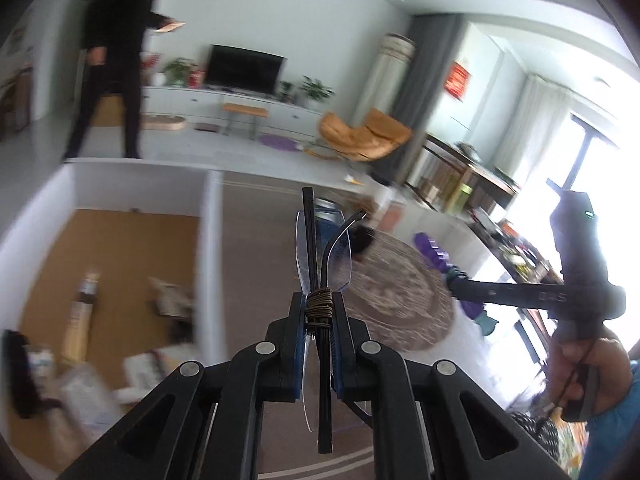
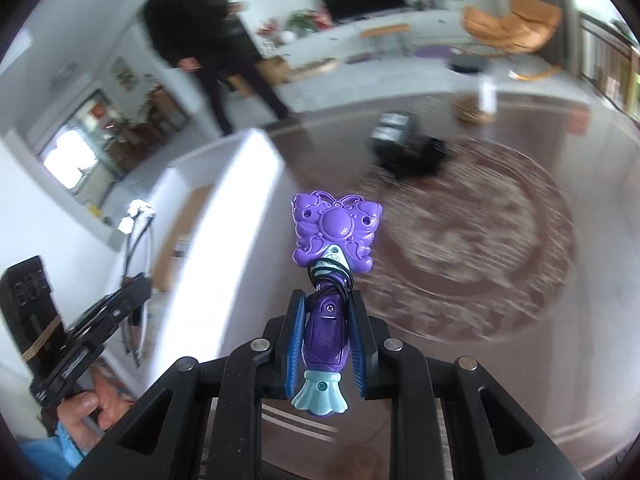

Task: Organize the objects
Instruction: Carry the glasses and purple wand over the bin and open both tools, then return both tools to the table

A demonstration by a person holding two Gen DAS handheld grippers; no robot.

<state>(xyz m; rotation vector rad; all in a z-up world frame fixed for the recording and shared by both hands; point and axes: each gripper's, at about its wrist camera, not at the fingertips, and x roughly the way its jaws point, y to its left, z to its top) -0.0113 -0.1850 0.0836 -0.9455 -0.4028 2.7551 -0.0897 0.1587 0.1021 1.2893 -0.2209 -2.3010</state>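
Left gripper (image 1: 319,316): squeezed tight on folded glasses (image 1: 322,256); clear lenses, dark arms, brown cord wound round them.
Right gripper (image 2: 326,320): squeezed tight on a purple toy wand (image 2: 330,276); butterfly top, pale blue bottom, black cord round its neck.
Hidden: each thing's lower end sat behind the fingers.
White box (image 1: 210,240): below, on the left; blurry things inside, maybe packets.
Round rug (image 2: 480,240): blurry.
Person in black (image 2: 192,40): far back, standing.

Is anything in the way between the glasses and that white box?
Nothing visible is. The left gripper holds the folded glasses in the air, and the white box sits open below to the left.
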